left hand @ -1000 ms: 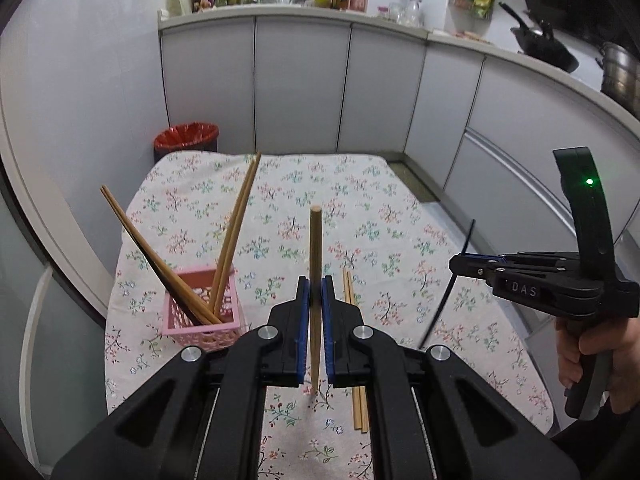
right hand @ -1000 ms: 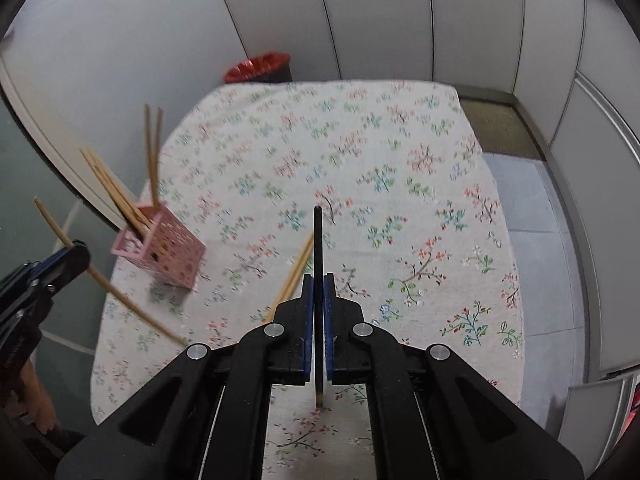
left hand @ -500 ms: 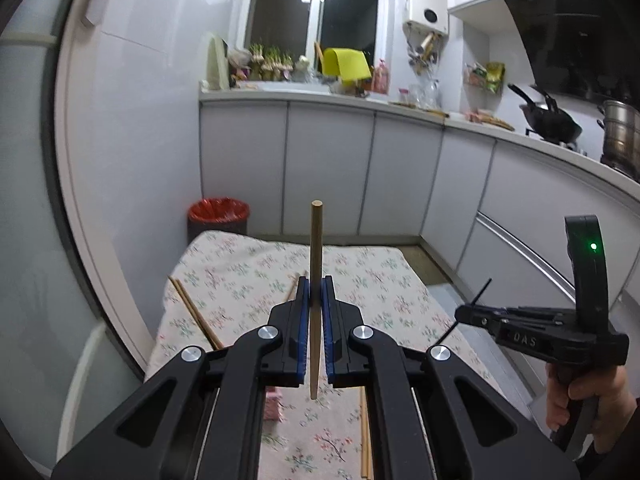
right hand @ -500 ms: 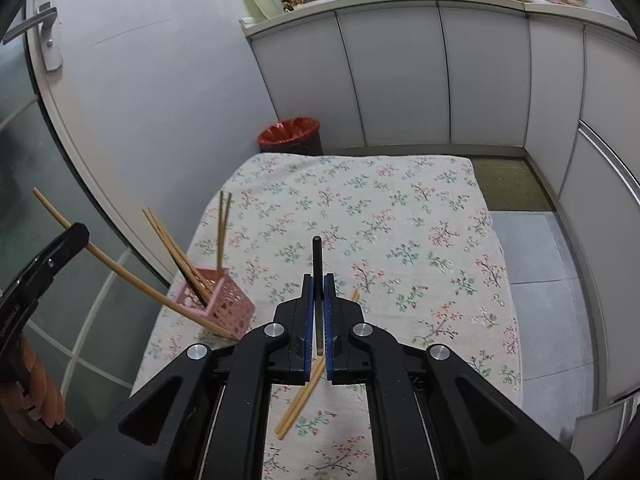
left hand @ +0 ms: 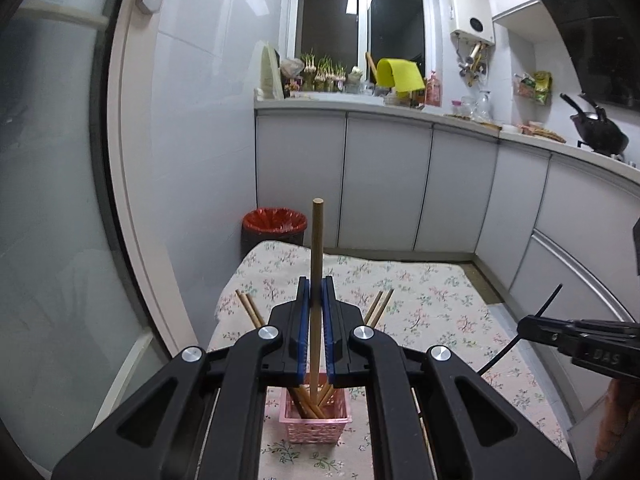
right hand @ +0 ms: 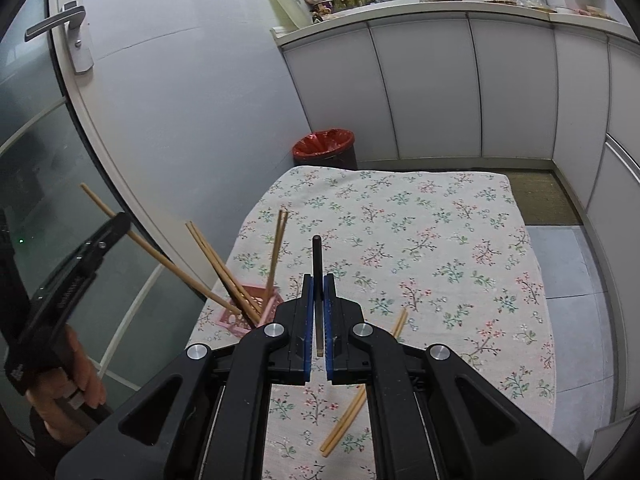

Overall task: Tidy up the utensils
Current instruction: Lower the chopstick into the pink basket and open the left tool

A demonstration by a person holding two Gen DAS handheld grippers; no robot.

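Observation:
My left gripper (left hand: 315, 292) is shut on a light wooden chopstick (left hand: 317, 264), whose lower tip reaches into the pink basket (left hand: 316, 426) below it. The basket (right hand: 240, 318) holds several wooden chopsticks leaning out. My right gripper (right hand: 318, 286) is shut on a black chopstick (right hand: 317, 256) and hovers over the floral tablecloth (right hand: 440, 240). The left gripper also shows in the right wrist view (right hand: 120, 222), and the right gripper shows in the left wrist view (left hand: 524, 326). A pair of wooden chopsticks (right hand: 352, 408) lies loose on the cloth.
A red-lined trash bin (right hand: 325, 148) stands beyond the table's far edge. White cabinets (left hand: 380, 180) run along the back and right. A glass door (right hand: 48, 160) is close on the left. The table's right edge drops to a tiled floor (right hand: 576, 272).
My left gripper has tilted up and moved over the pink basket, and its chopstick's lower tip now enters the basket. My right gripper has lifted and pulled back with the black chopstick.

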